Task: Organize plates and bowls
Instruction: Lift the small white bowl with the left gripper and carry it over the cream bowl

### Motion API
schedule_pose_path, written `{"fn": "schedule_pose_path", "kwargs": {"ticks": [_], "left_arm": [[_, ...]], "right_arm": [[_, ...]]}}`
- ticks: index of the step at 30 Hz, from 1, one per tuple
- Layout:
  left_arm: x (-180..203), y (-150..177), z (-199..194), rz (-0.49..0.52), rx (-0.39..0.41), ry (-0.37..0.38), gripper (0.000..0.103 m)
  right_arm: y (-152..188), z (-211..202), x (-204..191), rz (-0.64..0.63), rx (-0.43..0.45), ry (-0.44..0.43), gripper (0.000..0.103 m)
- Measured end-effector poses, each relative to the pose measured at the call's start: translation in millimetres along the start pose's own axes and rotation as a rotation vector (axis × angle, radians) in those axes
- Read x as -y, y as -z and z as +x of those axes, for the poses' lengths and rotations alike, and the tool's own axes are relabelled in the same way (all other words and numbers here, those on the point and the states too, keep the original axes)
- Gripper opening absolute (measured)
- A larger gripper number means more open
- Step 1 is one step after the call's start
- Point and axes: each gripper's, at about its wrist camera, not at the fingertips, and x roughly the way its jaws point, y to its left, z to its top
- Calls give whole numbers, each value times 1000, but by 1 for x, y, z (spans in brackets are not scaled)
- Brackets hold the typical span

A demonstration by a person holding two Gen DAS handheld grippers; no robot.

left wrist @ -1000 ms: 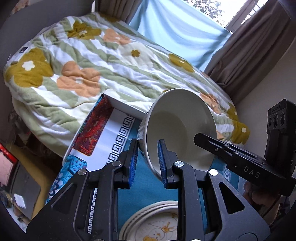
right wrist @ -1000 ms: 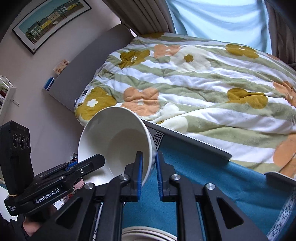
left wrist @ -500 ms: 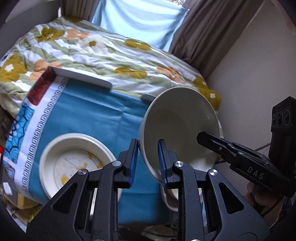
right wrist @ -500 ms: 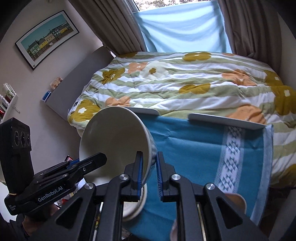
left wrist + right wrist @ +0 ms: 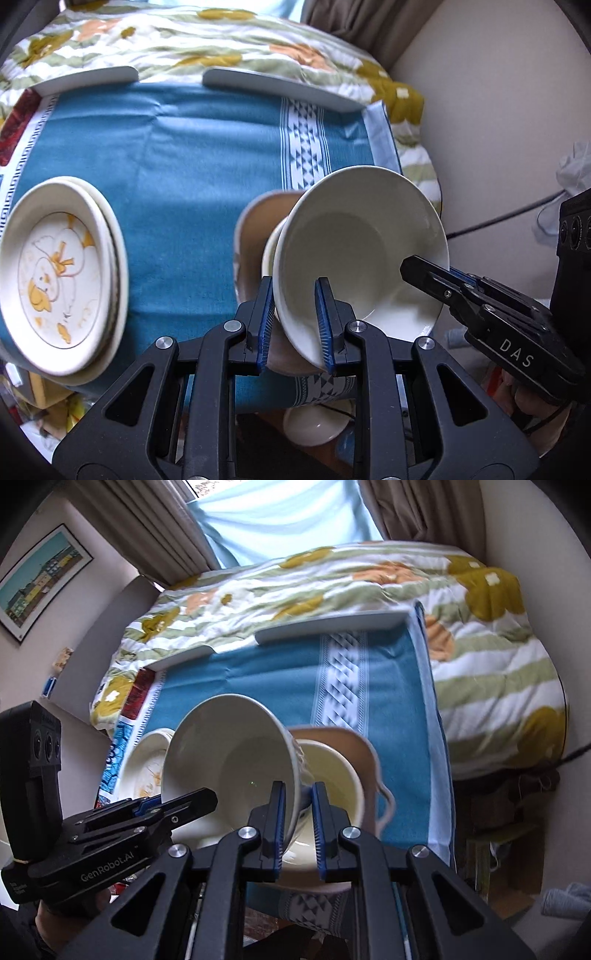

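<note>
Both grippers hold one white bowl by opposite sides of its rim. My left gripper is shut on the near rim. My right gripper is shut on the other side of the rim, and it shows at the right of the left wrist view. The white bowl hangs tilted just above a cream bowl that sits inside a tan bowl on the blue cloth. A stack of plates with a duck drawing lies at the left of the cloth.
The blue tablecloth covers a small table beside a bed with a floral quilt. A white wall and a cable are at the right. Another white bowl sits lower, below the table's near edge.
Both grippers have carried the white bowl down and to the right, from above the bed and table to just over the nested bowls. Both stay shut on it.
</note>
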Motion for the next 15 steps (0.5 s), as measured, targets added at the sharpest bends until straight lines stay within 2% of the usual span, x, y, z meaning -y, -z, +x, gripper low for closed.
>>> {"fn": "schedule_pose_path", "kwargs": {"ticks": [5, 9, 15], "left_arm": [[10, -4, 20, 56, -48, -55, 19], [12, -7, 27, 122, -54, -124, 19], [19, -12, 32, 180, -60, -181, 19]], "right_arm": [[9, 8, 17, 51, -16, 6, 13], [12, 14, 18, 53, -22, 19, 13], [13, 18, 21, 61, -28, 29, 13]]}}
